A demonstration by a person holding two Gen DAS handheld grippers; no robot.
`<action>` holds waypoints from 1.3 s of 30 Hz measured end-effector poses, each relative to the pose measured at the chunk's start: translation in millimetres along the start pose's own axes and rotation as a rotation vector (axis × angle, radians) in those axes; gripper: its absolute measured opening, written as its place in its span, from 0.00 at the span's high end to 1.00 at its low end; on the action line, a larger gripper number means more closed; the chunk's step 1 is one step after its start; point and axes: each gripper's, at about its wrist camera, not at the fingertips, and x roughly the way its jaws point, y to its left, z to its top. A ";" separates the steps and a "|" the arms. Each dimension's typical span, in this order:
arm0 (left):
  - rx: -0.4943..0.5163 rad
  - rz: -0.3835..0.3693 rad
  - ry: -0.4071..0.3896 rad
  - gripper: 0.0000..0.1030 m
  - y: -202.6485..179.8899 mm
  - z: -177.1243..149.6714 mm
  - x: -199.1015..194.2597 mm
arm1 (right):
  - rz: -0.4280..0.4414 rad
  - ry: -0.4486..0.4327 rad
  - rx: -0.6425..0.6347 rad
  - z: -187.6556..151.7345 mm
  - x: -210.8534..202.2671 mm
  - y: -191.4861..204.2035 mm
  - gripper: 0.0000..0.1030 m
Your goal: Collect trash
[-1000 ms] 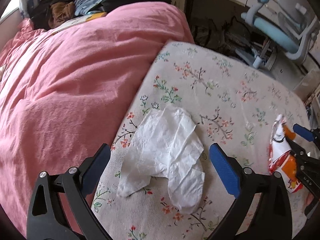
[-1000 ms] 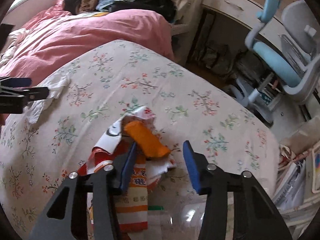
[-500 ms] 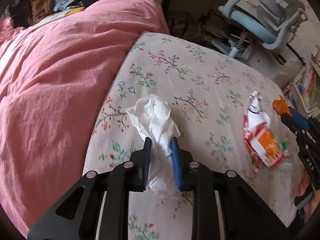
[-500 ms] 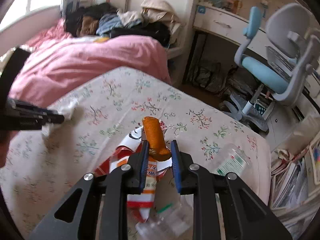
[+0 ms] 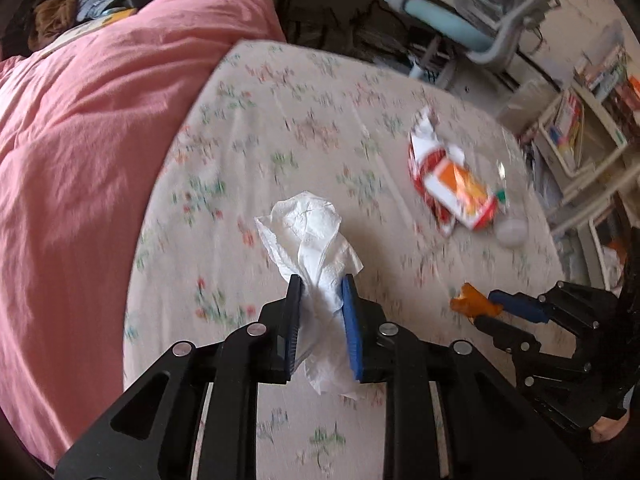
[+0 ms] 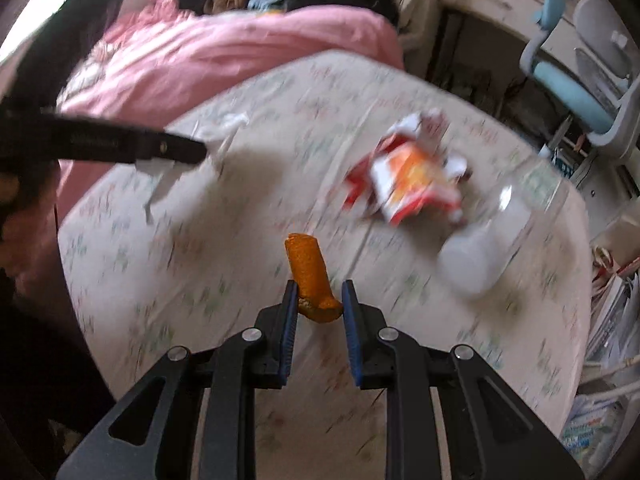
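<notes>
- motion blur is smearing the floral sheet (image 6: 224,264) and the red-orange wrapper (image 6: 408,176), so its print is staying unreadable
- clear plastic thing (image 6: 492,236) is blurring out, can't tell what it is
- tissue (image 5: 320,264) is hiding its lower part between the left gripper (image 5: 320,312) pads
- desk chair (image 5: 472,12) is getting cut off by the top edge

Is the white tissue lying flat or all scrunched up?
Scrunched up. The white tissue is bunched and pinched in the left gripper, off the flowered sheet.

Both wrist views angled down, close over floral bedsheet (image 5: 320,92), shared snack wrapper (image 5: 452,184)
</notes>
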 end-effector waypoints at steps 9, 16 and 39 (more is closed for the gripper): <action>-0.032 0.050 0.014 0.44 12.9 -7.9 -3.3 | -0.010 -0.040 0.094 -14.4 -4.6 3.9 0.43; -0.029 0.076 -0.002 0.32 14.8 -1.2 -7.9 | -0.021 -0.059 0.138 -13.1 -3.0 -2.1 0.36; 0.034 0.136 0.003 0.30 4.2 5.5 -0.1 | -0.033 -0.060 0.110 -5.4 7.7 2.5 0.35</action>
